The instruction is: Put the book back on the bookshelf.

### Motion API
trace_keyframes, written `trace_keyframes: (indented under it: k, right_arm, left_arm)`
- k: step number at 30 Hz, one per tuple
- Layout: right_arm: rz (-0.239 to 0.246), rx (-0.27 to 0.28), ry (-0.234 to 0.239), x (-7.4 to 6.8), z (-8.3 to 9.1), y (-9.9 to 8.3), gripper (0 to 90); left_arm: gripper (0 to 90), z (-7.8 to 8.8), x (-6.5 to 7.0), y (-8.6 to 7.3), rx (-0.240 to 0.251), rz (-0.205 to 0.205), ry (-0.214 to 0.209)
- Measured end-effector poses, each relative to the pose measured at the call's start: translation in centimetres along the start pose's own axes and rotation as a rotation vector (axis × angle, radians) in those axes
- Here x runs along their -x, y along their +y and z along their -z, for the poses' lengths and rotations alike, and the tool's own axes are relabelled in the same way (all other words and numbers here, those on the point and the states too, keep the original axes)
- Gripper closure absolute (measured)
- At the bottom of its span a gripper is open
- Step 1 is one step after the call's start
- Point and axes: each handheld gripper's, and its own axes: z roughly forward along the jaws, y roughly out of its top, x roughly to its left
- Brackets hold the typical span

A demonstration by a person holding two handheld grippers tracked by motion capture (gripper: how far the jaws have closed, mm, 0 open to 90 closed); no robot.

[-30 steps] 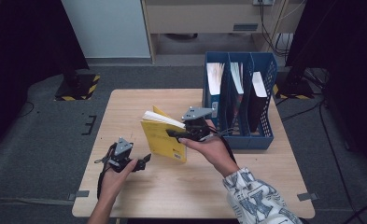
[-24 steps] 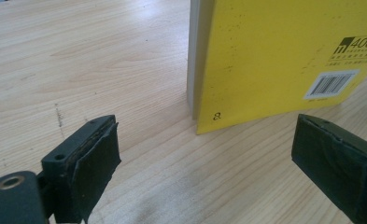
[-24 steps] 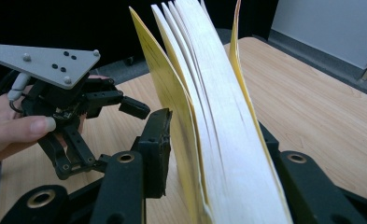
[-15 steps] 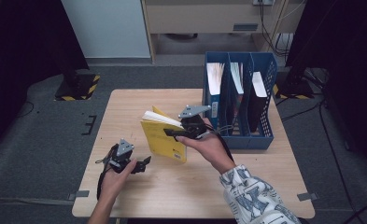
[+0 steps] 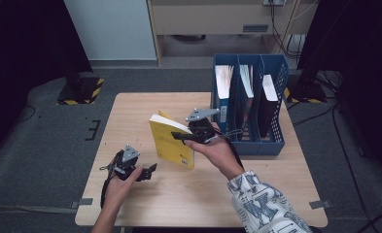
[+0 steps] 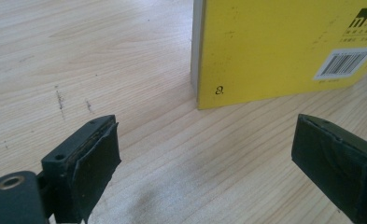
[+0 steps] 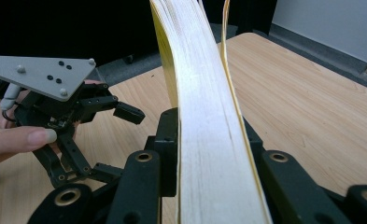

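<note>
Thick yellow paperback book point(image 5: 171, 144) stands on its lower edge on the light wooden table point(image 5: 145, 104), near the table's middle, tilted, with the white page block facing up and toward the right claw point(image 5: 179, 136). The right claw is clamped on the book's fore-edge side; in the right gripper view the pads point(image 7: 165, 140) press on either side of the page block, and its jaws have just been closing onto it. One cover leaf point(image 7: 228, 60) stands slightly apart from the pages there. The left claw point(image 5: 149, 170) rests low on the table just left of and in front of the book, jaws spread wide with nothing between them; in the left gripper view the book's lower corner point(image 6: 209, 91) and barcode point(image 6: 344, 63) lie straight ahead, close but not touching. Judgement: the book's long axis runs roughly upright, and the blue plastic three-slot file rack point(image 5: 278, 87), already holding books and folders, sits just right of the right hand point(image 5: 217, 153). The right hand is nearer both book and rack, so a move to a slot would likely go rightward, keeping the book upright.
</note>
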Motion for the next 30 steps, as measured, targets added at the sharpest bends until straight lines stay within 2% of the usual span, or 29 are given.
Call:
trace_keyframes:
  k: [3,13,15,17,18,21,27,30]
  right_arm:
    - [-0.004,0.002,0.002,0.0,-0.1,0.0,69.5]
    - [-0.016,0.003,-0.008,0.1,-0.1,-0.1,73.6]
    - [-0.033,0.001,-0.011,0.2,-0.1,0.0,74.1]
    - [-0.069,0.006,-0.024,0.5,0.0,0.0,74.7]
    - [-0.1,0.009,-0.022,0.8,0.0,0.0,74.7]
    - [-0.15,0.015,-0.02,1.3,0.0,0.1,74.8]
    - [-0.187,0.007,-0.03,1.8,-0.1,0.5,75.0]
    - [-0.224,-0.001,-0.03,2.1,-0.1,1.0,75.0]
  left_arm:
    - [7.4,0.0,0.0,-0.1,-0.016,0.004,0.015]
    - [7.6,0.0,0.0,-0.2,-0.033,0.009,0.025]
    - [7.6,0.0,-0.2,-0.2,-0.036,0.016,0.028]
    - [7.8,0.0,-0.3,-0.3,-0.041,0.025,0.032]
    - [7.8,0.0,-0.4,-0.3,-0.041,0.026,0.033]
    - [7.8,0.0,-0.4,-0.4,-0.049,0.027,0.037]
    - [7.9,-0.1,-0.5,-0.4,-0.053,0.03,0.042]
    - [8.5,-0.1,-0.7,-0.5,-0.062,0.037,0.042]
